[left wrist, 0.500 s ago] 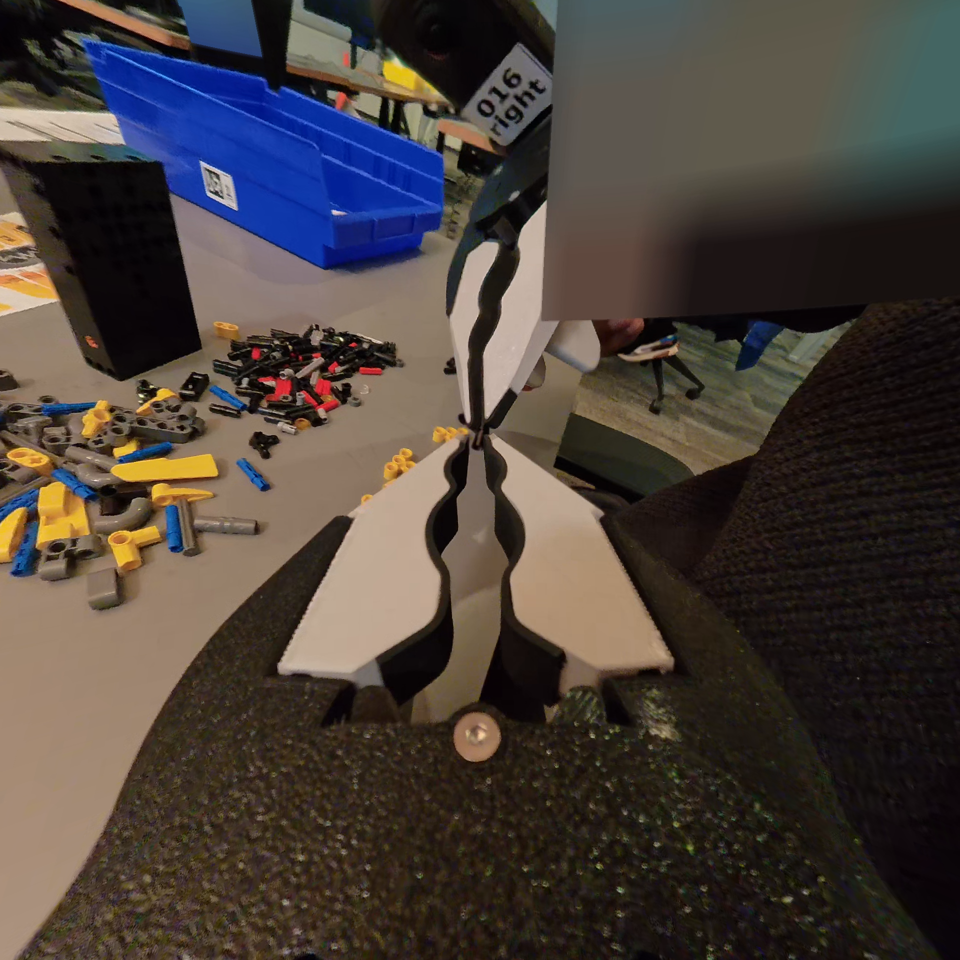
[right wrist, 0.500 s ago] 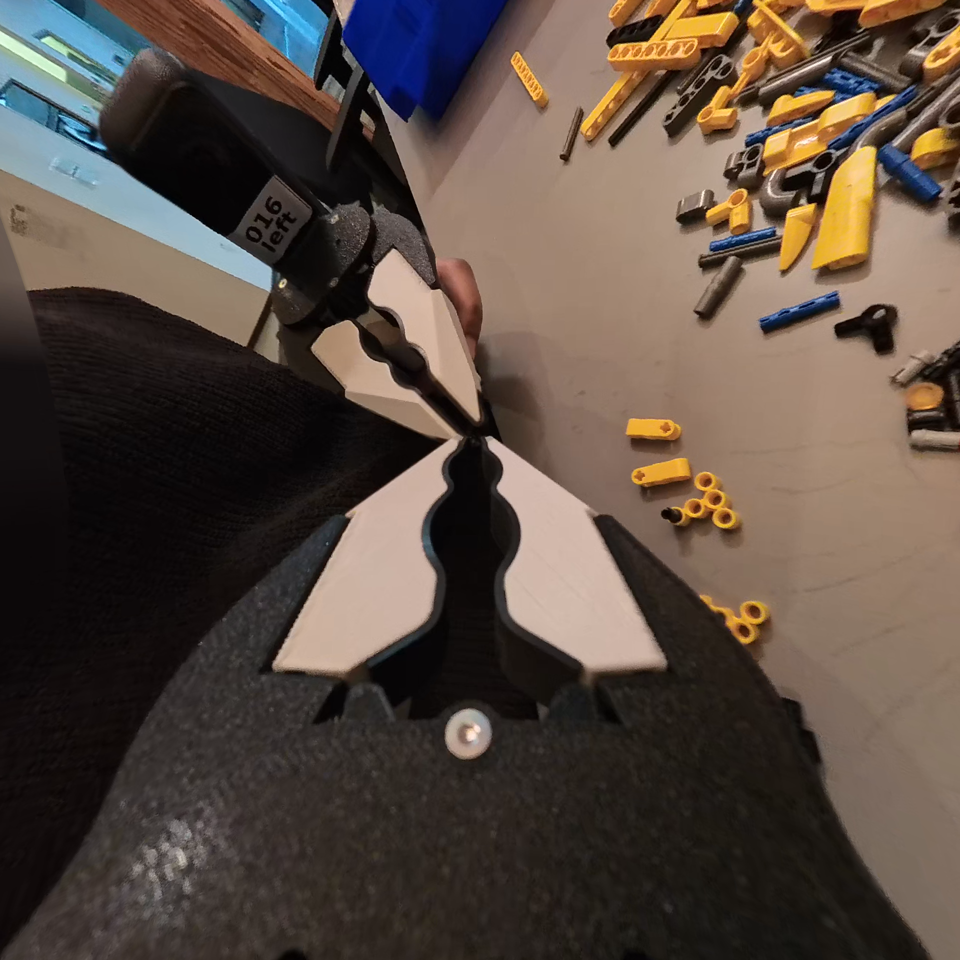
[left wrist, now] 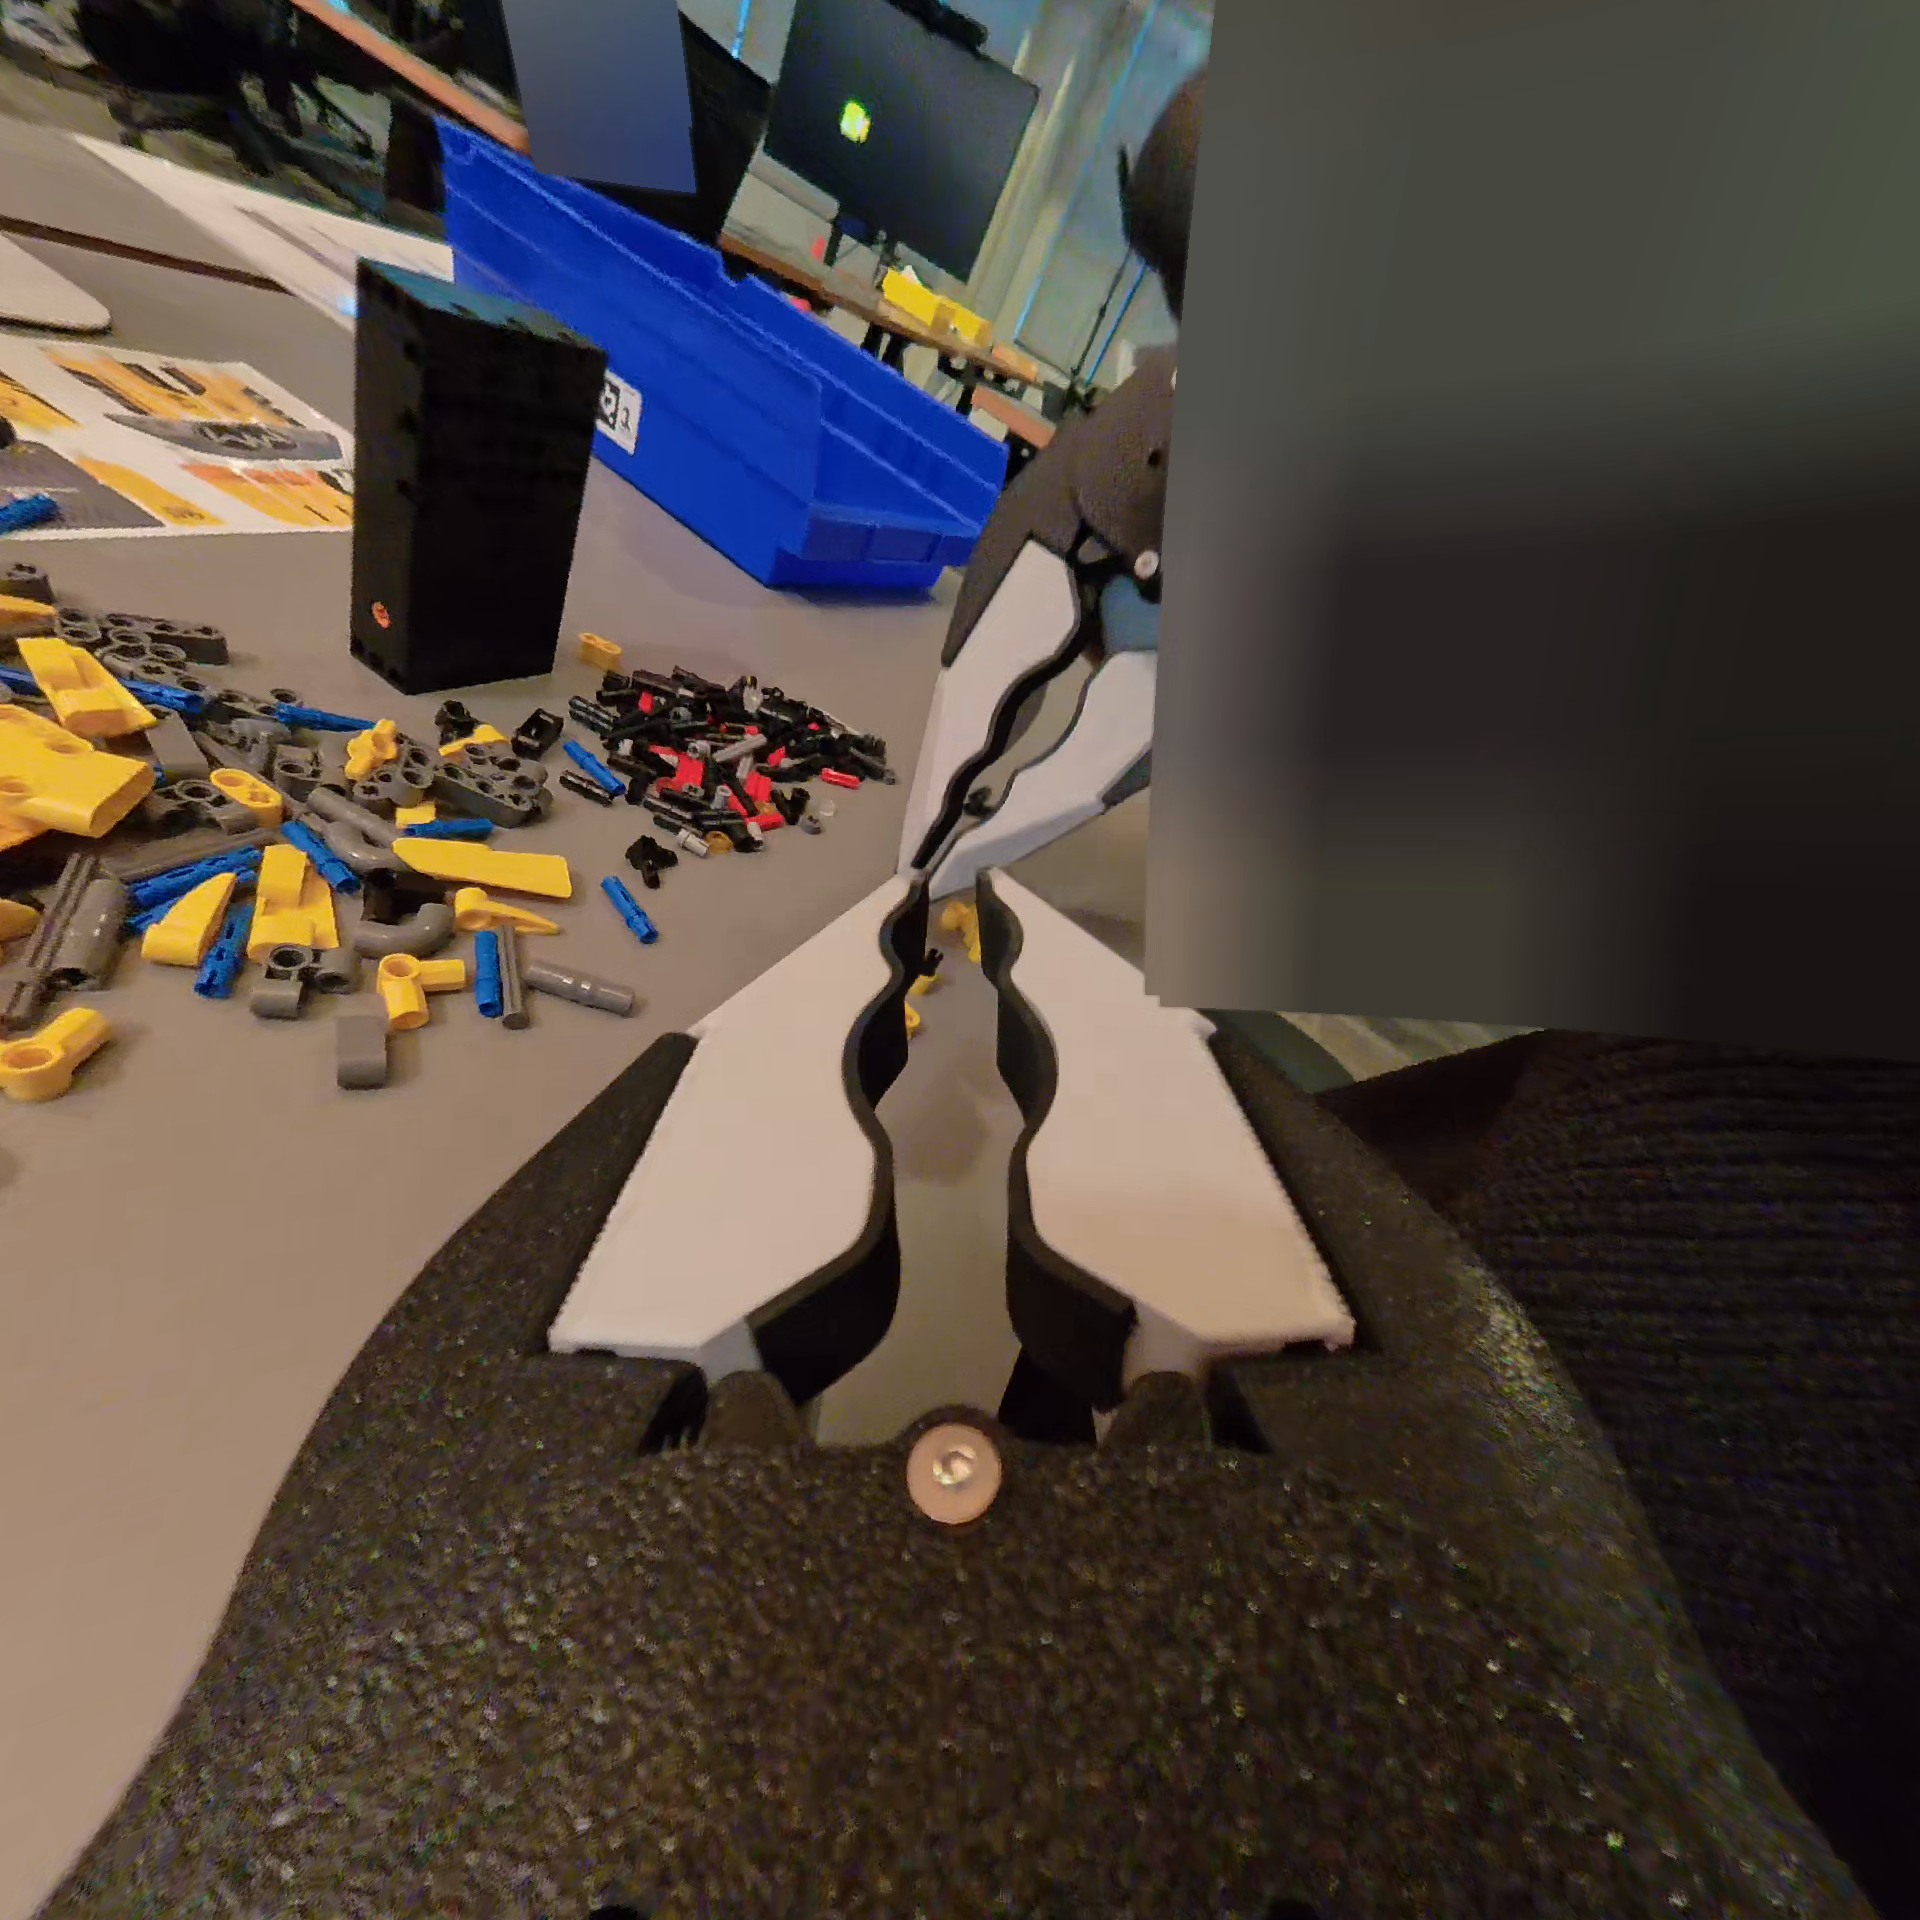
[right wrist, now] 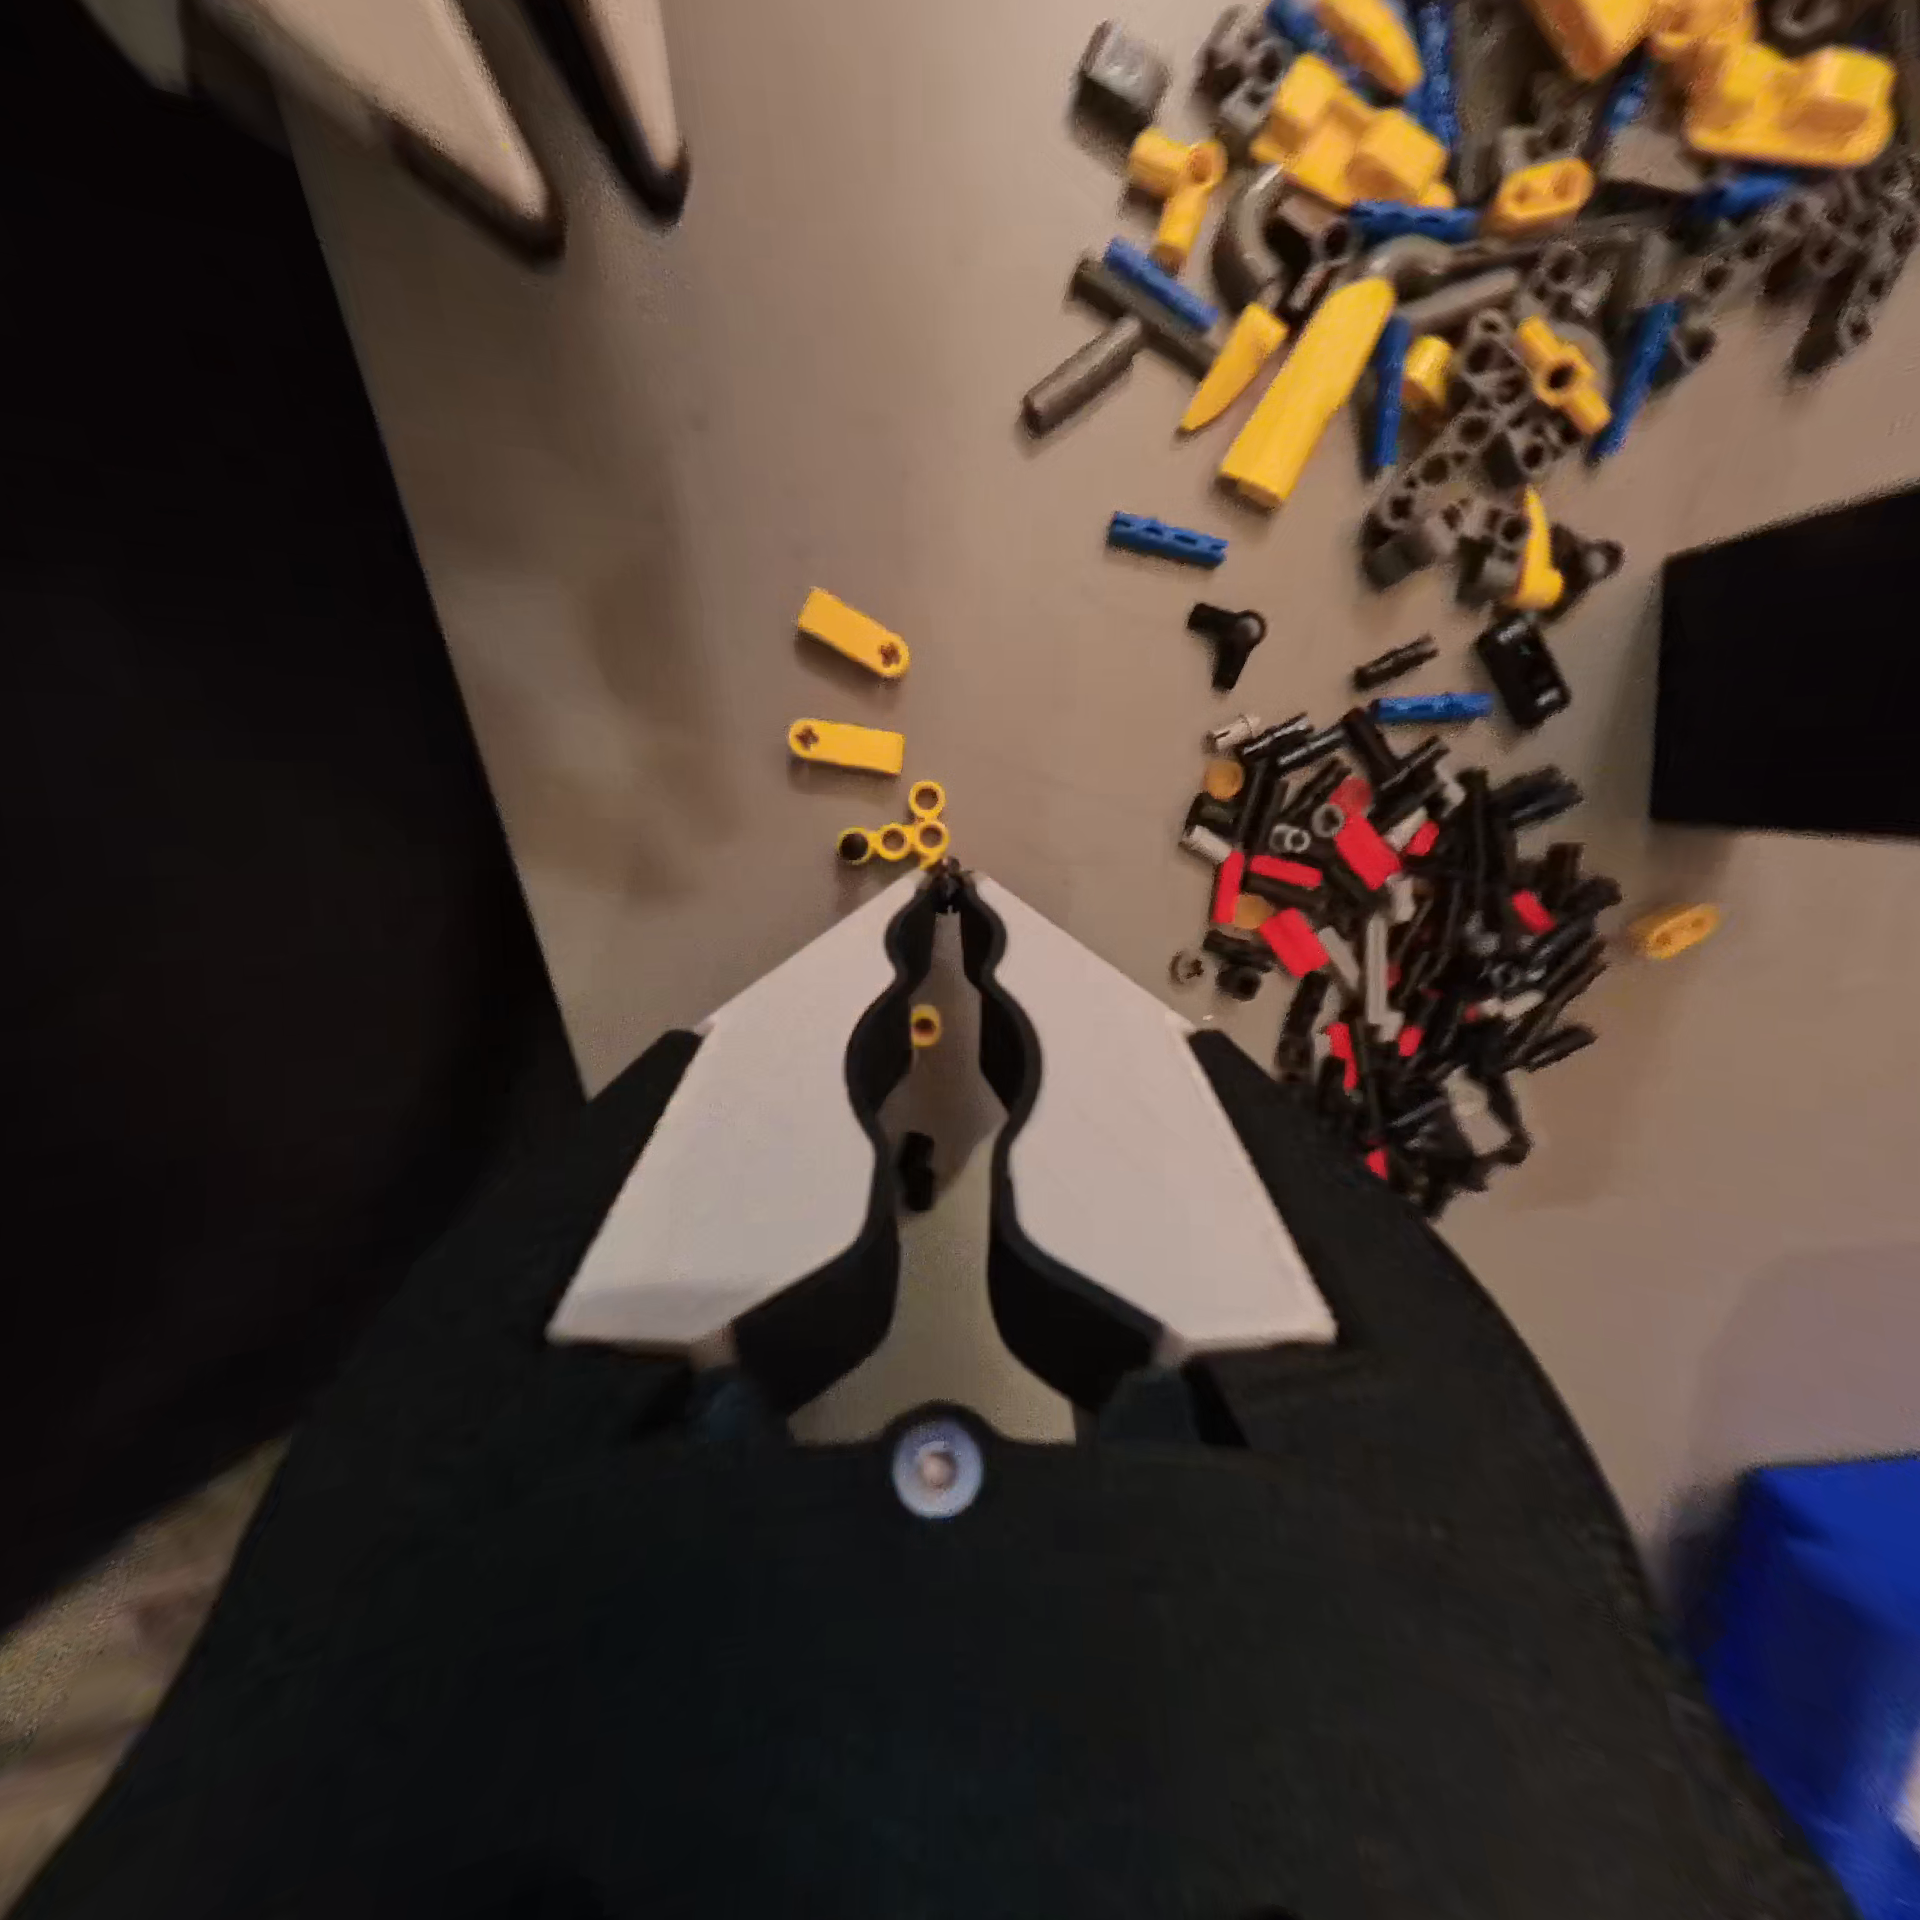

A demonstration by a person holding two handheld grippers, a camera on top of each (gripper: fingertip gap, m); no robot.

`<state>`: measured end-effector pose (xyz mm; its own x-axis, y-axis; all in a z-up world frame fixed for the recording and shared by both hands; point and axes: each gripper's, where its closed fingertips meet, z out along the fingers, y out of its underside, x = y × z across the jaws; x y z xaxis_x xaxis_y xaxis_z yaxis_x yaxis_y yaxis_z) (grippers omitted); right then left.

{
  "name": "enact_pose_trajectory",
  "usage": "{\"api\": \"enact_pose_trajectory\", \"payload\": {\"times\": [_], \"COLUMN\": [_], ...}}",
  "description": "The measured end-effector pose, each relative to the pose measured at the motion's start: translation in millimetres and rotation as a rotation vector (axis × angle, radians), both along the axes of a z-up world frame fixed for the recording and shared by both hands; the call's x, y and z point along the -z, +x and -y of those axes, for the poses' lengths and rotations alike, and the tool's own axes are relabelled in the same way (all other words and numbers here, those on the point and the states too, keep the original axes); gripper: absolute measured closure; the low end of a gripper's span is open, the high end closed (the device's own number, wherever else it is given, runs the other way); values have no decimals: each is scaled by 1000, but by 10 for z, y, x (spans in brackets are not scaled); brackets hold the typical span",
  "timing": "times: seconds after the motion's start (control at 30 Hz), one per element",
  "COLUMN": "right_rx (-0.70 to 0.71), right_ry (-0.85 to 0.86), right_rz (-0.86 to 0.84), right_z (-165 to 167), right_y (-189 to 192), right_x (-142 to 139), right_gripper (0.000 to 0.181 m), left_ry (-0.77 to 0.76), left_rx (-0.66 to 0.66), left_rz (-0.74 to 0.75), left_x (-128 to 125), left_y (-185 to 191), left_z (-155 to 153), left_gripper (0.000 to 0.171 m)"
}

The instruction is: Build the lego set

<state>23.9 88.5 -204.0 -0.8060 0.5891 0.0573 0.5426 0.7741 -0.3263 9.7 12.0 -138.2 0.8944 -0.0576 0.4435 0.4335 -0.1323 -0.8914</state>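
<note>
Right gripper (right wrist: 948, 891) tips pinched on tiny dark piece (right wrist: 945, 896), too small to identify, hovering just beside yellow ring connectors (right wrist: 902, 831) on grey table (right wrist: 831, 416). Left gripper (left wrist: 948, 883) released, small gap between tips, nothing in it, right gripper's tips almost touching. Further out: black-red pin heap (left wrist: 727, 748), yellow-blue-grey parts pile (left wrist: 260, 862), black block (left wrist: 468, 488), blue bin (left wrist: 748, 416).
</note>
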Motion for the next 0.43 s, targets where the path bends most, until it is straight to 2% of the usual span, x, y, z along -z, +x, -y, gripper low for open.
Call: {"api": "enact_pose_trajectory", "payload": {"times": [0.27, 0.43], "right_rx": [-499, -629], "right_ry": [80, 182], "right_rz": [25, 33], "right_z": [140, 89], "right_y": [108, 34], "right_x": [-26, 11], "right_gripper": [177, 177], "left_ry": [19, 34], "left_rx": [-14, -7], "left_rz": [50, 95], "left_x": [-1, -10], "left_y": [-65, -95], "left_z": [16, 28], "left_gripper": [163, 163]}}
